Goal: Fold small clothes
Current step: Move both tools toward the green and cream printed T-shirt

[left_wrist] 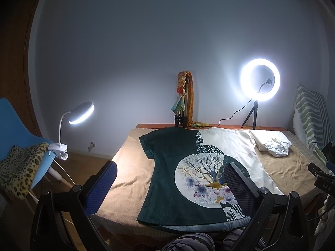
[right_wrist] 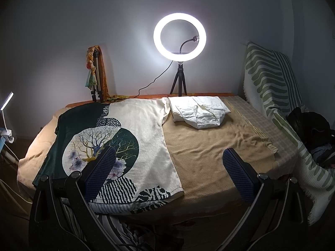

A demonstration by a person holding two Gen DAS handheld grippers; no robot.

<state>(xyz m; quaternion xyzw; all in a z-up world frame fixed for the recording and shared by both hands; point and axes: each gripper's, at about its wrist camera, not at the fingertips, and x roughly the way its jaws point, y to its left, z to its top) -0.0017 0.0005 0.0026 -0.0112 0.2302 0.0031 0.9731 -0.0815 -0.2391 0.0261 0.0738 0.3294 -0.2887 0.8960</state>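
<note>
Beige-covered surface: the printed shirt lies flat left of the folded white garment. Soft, light cloth; we would pinch its hem corners. Both grippers, left and right, hover with jaws open, empty.

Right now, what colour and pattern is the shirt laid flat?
The shirt is half dark green, half cream, with a tree-and-flowers circle print; clearest in the right wrist view.

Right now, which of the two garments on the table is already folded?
The white garment at the far side, near the ring light. It is a compact folded bundle, whereas the green and cream printed shirt lies spread flat and unfolded.
</note>
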